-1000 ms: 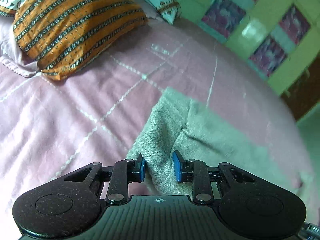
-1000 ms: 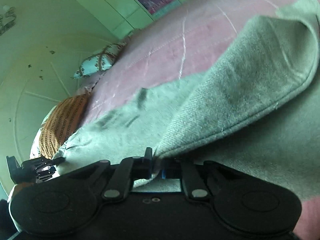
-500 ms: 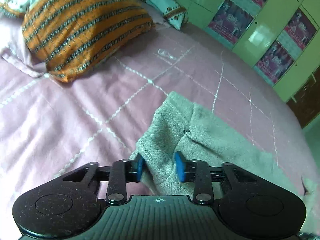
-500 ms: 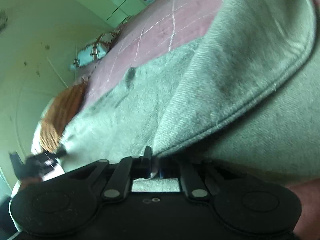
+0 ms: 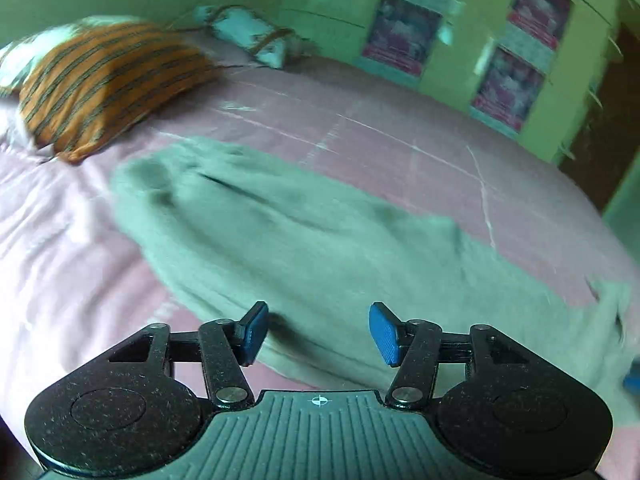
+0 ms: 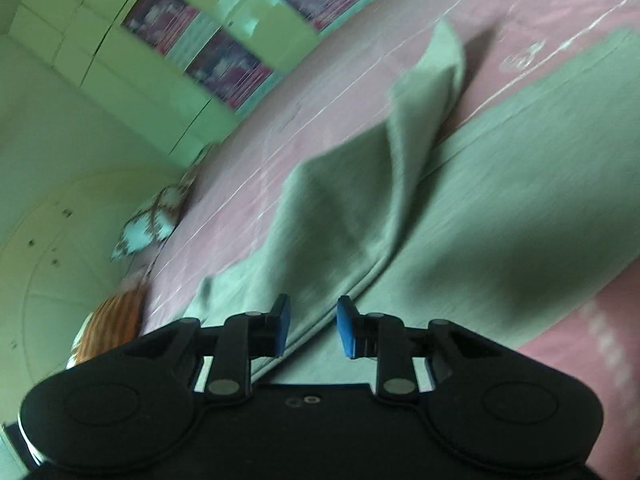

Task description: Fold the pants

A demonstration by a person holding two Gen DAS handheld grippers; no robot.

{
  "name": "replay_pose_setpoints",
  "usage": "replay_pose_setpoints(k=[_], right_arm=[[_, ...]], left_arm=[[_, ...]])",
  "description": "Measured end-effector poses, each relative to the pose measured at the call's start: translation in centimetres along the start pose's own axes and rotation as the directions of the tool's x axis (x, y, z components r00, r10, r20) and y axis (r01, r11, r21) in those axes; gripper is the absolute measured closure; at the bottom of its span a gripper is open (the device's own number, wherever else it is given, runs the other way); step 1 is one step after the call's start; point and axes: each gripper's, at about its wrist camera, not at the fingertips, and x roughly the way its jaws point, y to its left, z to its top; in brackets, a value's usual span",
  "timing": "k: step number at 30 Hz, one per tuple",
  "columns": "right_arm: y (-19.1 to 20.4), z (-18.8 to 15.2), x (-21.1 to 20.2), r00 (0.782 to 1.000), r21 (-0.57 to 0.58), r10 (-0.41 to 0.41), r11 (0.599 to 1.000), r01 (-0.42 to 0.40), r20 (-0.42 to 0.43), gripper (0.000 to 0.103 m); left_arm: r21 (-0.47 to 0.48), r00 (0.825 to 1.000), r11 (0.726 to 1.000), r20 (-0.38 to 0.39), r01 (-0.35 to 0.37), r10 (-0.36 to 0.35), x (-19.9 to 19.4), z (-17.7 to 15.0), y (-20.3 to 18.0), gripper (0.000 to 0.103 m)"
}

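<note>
my left gripper [image 5: 318,330] hangs above the near edge of the grey pants [image 5: 304,248]; jaws well apart and opening, blue pads clear of the cloth, nothing pinched between them. my right gripper [image 6: 310,330] sits low over the same pants [image 6: 500,216]; jaws a narrower gap, also opening. a hem edge of the top layer runs under the gap, but the pads do not press on it as far as i can tell. both frames blurred.

pants lie spread on the pink bedspread [image 5: 400,140], running from the left view's lower right up toward its upper left. in the right view one leg or flap [image 6: 424,92] stands up in a raised fold over the flat layer, casting shadow on the bedspread [image 6: 500,12].

beyond: orange striped pillow [image 5: 104,80] at the head of the bed, a pale patterned cushion [image 5: 252,36] behind it. farthest, green cabinet doors [image 5: 472,36] with picture panels
</note>
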Motion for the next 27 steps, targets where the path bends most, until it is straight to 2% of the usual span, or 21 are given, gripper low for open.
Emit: replay_pose_setpoints(k=[1, 2, 4, 5, 7, 10, 11, 12, 16, 20, 23, 25, 27], right_arm=[[-0.2, 0.6, -0.1, 0.999, -0.017, -0.034, 0.999, 0.034, 0.028, 0.084], [-0.3, 1.2, 0.2, 0.997, -0.030, -0.060, 0.998, 0.061, 0.051, 0.084], [-0.8, 2.7, 1.1, 0.992, -0.039, -0.097, 0.994, 0.100, 0.076, 0.084], [-0.9, 3.3, 1.9, 0.991, -0.037, -0.109, 0.993, 0.113, 0.078, 0.084], [-0.7, 4.2, 3.7, 0.989, -0.044, -0.130, 0.990, 0.133, 0.077, 0.084], [-0.9, 5.0, 6.0, 0.979, -0.064, -0.197, 0.978, 0.200, 0.050, 0.083], [-1.3, 5.1, 6.3, 0.981, -0.059, -0.189, 0.980, 0.191, 0.041, 0.097], [-1.7, 5.1, 6.2, 0.981, -0.066, -0.189, 0.979, 0.191, 0.035, 0.103], [-1.7, 5.1, 2.0, 0.981, -0.108, -0.167, 0.978, 0.177, 0.100, 0.103], [-1.9, 3.7, -3.4, 0.981, -0.098, -0.134, 0.984, 0.148, 0.143, 0.103], [-2.8, 1.8, -5.9, 0.980, -0.080, -0.146, 0.984, 0.157, 0.132, 0.103], [-4.2, 0.7, -5.3, 0.975, -0.079, -0.200, 0.975, 0.208, 0.096, 0.103], [-6.7, 0.1, -4.4, 0.976, 0.029, -0.216, 0.976, 0.214, 0.043, 0.103]], left_arm=[[0.041, 1.000, 0.999, -0.005, -0.029, 0.029, 0.3, -0.5, -1.2, 0.041], [0.081, 0.997, 0.994, -0.021, -0.068, 0.070, 1.0, -0.9, -2.0, 0.029], [0.118, 0.987, 0.986, -0.090, -0.121, 0.132, 2.7, -1.8, -2.3, 0.022], [0.095, 0.985, 0.990, -0.122, -0.109, 0.120, 3.3, -2.3, -1.7, 0.021], [0.046, 0.990, 0.997, -0.120, -0.065, 0.070, 3.5, -2.7, -0.3, 0.019], [0.056, 0.989, 0.997, -0.139, -0.049, 0.056, 3.2, -2.3, 0.0, 0.019], [0.056, 0.988, 0.998, -0.147, -0.043, 0.051, 3.2, -2.2, 0.2, 0.019], [0.054, 0.987, 0.998, -0.151, -0.038, 0.046, 3.1, -2.2, 0.0, 0.019], [0.056, 0.987, 0.998, -0.157, -0.023, 0.031, 3.4, -2.2, -0.2, 0.018], [0.060, 0.988, 0.998, -0.155, -0.012, 0.021, 3.7, -2.0, 0.2, 0.017], [0.062, 0.988, 0.998, -0.156, -0.006, 0.016, 3.7, -1.9, 0.4, 0.017], [0.064, 0.988, 0.998, -0.155, -0.004, 0.014, 3.7, -1.9, 0.4, 0.017], [0.064, 0.987, 0.998, -0.159, 0.000, 0.010, 3.7, -1.8, 0.5, 0.017]])
